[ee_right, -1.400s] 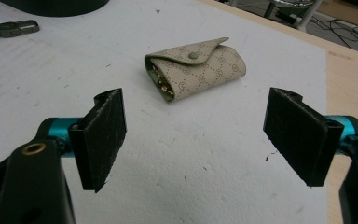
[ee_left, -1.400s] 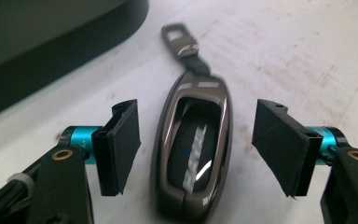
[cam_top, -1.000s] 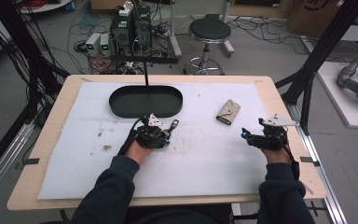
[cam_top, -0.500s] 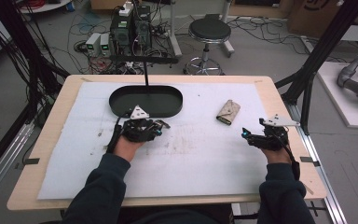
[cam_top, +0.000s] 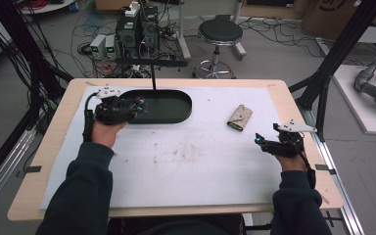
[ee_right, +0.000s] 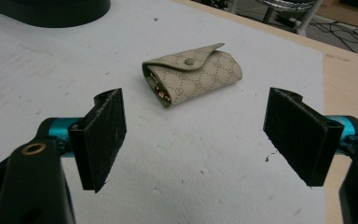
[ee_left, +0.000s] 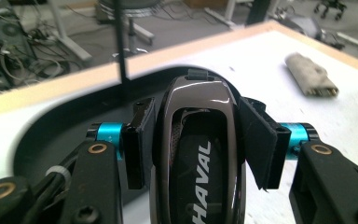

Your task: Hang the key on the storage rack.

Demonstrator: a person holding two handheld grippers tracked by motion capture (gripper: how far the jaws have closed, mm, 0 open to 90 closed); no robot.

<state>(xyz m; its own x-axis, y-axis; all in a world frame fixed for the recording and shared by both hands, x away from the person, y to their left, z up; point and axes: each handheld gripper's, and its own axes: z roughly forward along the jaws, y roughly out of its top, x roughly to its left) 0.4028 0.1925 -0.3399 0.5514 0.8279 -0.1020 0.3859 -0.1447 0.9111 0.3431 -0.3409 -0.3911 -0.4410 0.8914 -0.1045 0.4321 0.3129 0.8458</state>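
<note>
A glossy black car key fob is clamped between the left gripper's jaws above the black oval tray. The right gripper is spread wide, with a beige monogrammed key pouch lying beyond it on the scuffed white mat.

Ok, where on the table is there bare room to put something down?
The biggest free patch is the white mat between the two forearms, below the black tray and the pouch. Another lies between tray and pouch. It is crowded at the tray's left end, where the left gripper holds a key fob, and around the open right gripper.
</note>
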